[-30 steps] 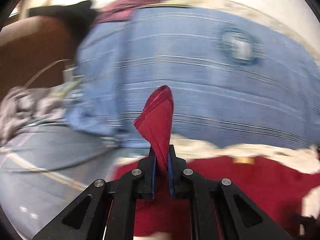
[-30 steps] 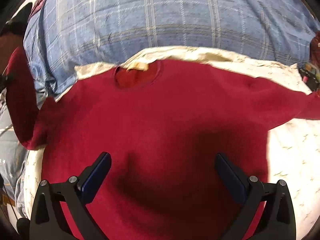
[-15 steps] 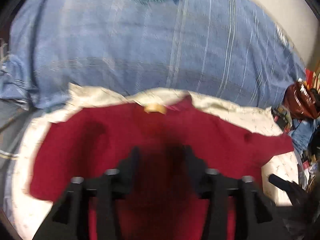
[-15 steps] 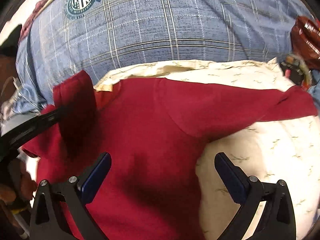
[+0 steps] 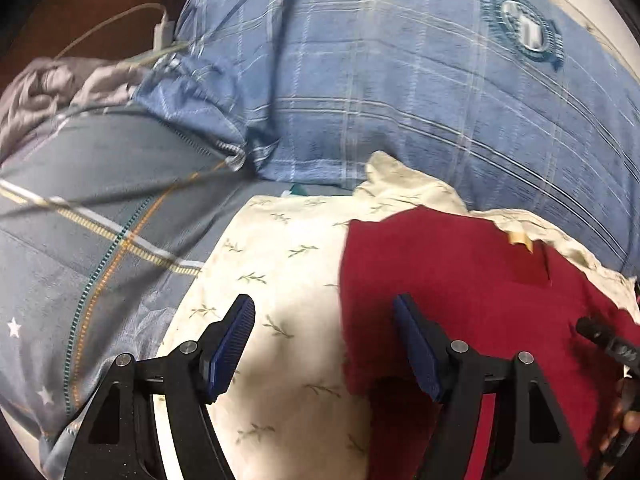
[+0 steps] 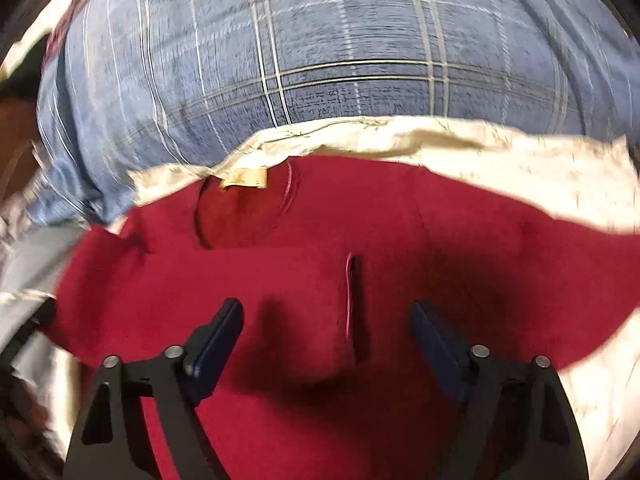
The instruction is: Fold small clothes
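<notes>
A dark red shirt [image 6: 400, 240] lies flat on a cream leaf-print cloth [image 6: 540, 160], its collar with a tan label [image 6: 244, 179] toward the far side. Its left sleeve [image 6: 280, 312] is folded in over the body, the cuff edge running down the middle. My right gripper [image 6: 326, 344] is open and empty just above the folded sleeve. In the left wrist view my left gripper [image 5: 324, 344] is open and empty over the shirt's [image 5: 460, 280] straight left edge, one finger over the cream cloth [image 5: 280, 272], the other over the shirt.
A blue plaid pillow [image 5: 400, 80] with a round emblem [image 5: 524, 28] lies behind the shirt. A grey-blue bedsheet [image 5: 100, 200] with stars and stripes lies left, with a white charger and cable [image 5: 160, 32] and crumpled grey fabric [image 5: 52, 84]. The other gripper [image 5: 608, 340] shows at right.
My left gripper carried the sleeve over the shirt, let it go and opened, then drew back to the left edge. My right gripper moved left over the folded sleeve.
</notes>
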The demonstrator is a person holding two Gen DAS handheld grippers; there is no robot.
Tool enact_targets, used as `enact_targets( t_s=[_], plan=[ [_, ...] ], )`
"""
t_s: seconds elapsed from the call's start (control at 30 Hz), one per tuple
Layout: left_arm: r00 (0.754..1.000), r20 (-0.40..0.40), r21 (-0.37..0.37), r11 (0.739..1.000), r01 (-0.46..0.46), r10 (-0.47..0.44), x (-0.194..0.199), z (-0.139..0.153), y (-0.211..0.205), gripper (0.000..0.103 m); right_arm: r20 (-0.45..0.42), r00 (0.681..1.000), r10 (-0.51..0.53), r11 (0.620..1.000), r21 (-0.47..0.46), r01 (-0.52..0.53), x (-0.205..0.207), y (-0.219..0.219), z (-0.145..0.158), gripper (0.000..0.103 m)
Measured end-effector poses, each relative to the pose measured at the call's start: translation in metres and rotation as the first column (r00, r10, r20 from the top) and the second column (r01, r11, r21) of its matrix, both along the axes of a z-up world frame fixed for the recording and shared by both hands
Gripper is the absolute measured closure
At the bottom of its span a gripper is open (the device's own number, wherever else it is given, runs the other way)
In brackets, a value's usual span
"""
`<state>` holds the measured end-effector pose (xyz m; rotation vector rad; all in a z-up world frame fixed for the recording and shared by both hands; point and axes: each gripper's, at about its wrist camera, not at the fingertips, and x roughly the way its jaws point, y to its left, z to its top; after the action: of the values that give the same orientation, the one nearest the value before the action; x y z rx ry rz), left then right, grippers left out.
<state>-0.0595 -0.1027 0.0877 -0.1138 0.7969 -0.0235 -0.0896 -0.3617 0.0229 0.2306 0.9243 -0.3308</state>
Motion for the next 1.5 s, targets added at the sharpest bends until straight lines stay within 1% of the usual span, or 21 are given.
enact_targets(
  t_s=[0.03, 0.07, 0.13, 0.17, 0.2, 0.27, 0.4, 0.5, 0.63, 0.7, 0.8, 0.87, 0.9, 0.93, 1.0, 1.07, 1.13, 1.2, 1.27, 1.37, 1.5],
  plan=[
    [1.000, 0.012, -0.005, 1.000, -0.012, 0.012, 0.001, 0.002, 0.002, 0.032, -0.008, 1.000, -0.004, 1.000, -0.029, 0.004, 0.005, -0.001, -0.004, 0.043],
    [0.999, 0.023, 0.002, 1.000, -0.026, 0.026, 0.005, 0.004, 0.005, 0.032, 0.011, 1.000, -0.001, 1.000, -0.030, 0.002, 0.006, -0.002, -0.003, 0.046],
    [0.998, 0.040, 0.019, 0.998, -0.059, 0.058, 0.002, 0.006, 0.014, 0.032, 0.031, 0.999, 0.018, 1.000, 0.012, -0.019, 0.007, -0.002, -0.003, 0.077],
    [0.997, 0.041, 0.019, 0.997, -0.072, 0.071, 0.003, 0.005, 0.017, 0.032, 0.031, 0.999, 0.023, 1.000, -0.012, -0.022, 0.007, 0.000, -0.002, 0.080],
    [0.996, 0.038, 0.012, 0.996, -0.085, 0.085, 0.005, 0.003, 0.021, 0.032, 0.028, 0.999, 0.032, 0.999, -0.036, -0.031, 0.006, 0.002, -0.001, 0.092],
    [0.994, 0.030, -0.008, 0.995, -0.101, 0.101, 0.005, -0.001, 0.025, 0.032, 0.030, 0.998, 0.054, 0.997, -0.056, -0.052, 0.001, 0.005, 0.003, 0.098],
    [0.995, 0.043, -0.009, 0.996, -0.086, 0.086, 0.005, -0.002, 0.023, 0.032, 0.111, 0.993, 0.041, 0.997, -0.069, -0.033, -0.015, -0.001, 0.031, 0.099],
    [0.996, 0.058, 0.001, 0.998, -0.070, 0.070, 0.003, -0.001, 0.020, 0.032, 0.129, 0.991, -0.029, 0.983, -0.177, 0.052, -0.021, -0.014, 0.045, 0.099],
    [0.998, 0.051, 0.010, 0.999, -0.043, 0.042, 0.004, -0.005, 0.009, 0.032, 0.080, 0.993, -0.090, 0.989, -0.113, 0.099, -0.015, -0.039, 0.032, 0.098],
    [0.999, 0.035, 0.015, 1.000, -0.005, 0.005, 0.005, -0.009, 0.000, 0.032, 0.052, 0.993, -0.102, 0.986, -0.126, 0.107, -0.015, -0.040, 0.023, 0.097],
    [0.999, 0.039, 0.028, 0.999, 0.025, -0.026, 0.005, -0.010, -0.008, 0.032, 0.060, 0.991, -0.123, 0.979, -0.154, 0.131, -0.021, -0.039, 0.026, 0.092],
    [0.999, 0.034, 0.069, 0.997, 0.031, -0.034, 0.010, -0.015, -0.014, 0.032, 0.085, 0.985, -0.153, 0.974, -0.153, 0.164, -0.030, -0.040, 0.037, 0.075],
    [0.999, 0.021, 0.100, 0.995, 0.030, -0.032, 0.014, -0.019, -0.016, 0.032, 0.119, 0.981, -0.156, 0.976, -0.134, 0.172, -0.034, -0.038, 0.045, 0.061],
    [1.000, 0.001, 0.136, 0.990, 0.023, -0.023, 0.019, -0.025, -0.019, 0.032, 0.144, 0.979, -0.146, 0.979, -0.122, 0.164, -0.036, -0.033, 0.051, 0.058],
    [0.999, -0.043, 0.177, 0.984, 0.010, -0.003, 0.028, -0.039, -0.019, 0.030, 0.156, 0.987, -0.047, 0.994, -0.092, 0.062, -0.027, -0.012, 0.056, 0.058],
    [0.998, -0.064, 0.163, 0.987, 0.007, 0.003, 0.034, -0.045, -0.019, 0.030, 0.129, 0.988, 0.082, 0.997, -0.024, -0.080, -0.011, 0.011, 0.052, 0.058],
    [0.998, -0.061, 0.160, 0.987, 0.005, 0.005, 0.034, -0.044, -0.018, 0.029, 0.102, 0.977, 0.189, 0.979, 0.062, -0.196, 0.007, 0.035, 0.039, 0.061],
    [0.999, -0.054, 0.177, 0.984, 0.009, 0.000, 0.032, -0.042, -0.019, 0.029, 0.067, 0.962, 0.265, 0.958, 0.091, -0.270, 0.026, 0.059, 0.021, 0.063],
    [0.999, -0.051, 0.187, 0.982, 0.015, -0.005, 0.030, -0.043, -0.018, 0.028, 0.002, 0.951, 0.308, 0.950, 0.059, -0.308, 0.040, 0.078, 0.003, 0.062],
    [0.998, -0.055, 0.164, 0.986, 0.020, -0.011, 0.026, -0.045, -0.012, 0.027, -0.040, 0.950, 0.309, 0.948, -0.065, -0.312, 0.047, 0.096, 0.008, 0.060],
    [0.998, -0.066, 0.127, 0.992, 0.011, -0.002, 0.021, -0.040, -0.001, 0.027, 0.026, 0.933, 0.360, 0.933, -0.039, -0.358, 0.060, 0.119, 0.026, 0.058]
  ],
)
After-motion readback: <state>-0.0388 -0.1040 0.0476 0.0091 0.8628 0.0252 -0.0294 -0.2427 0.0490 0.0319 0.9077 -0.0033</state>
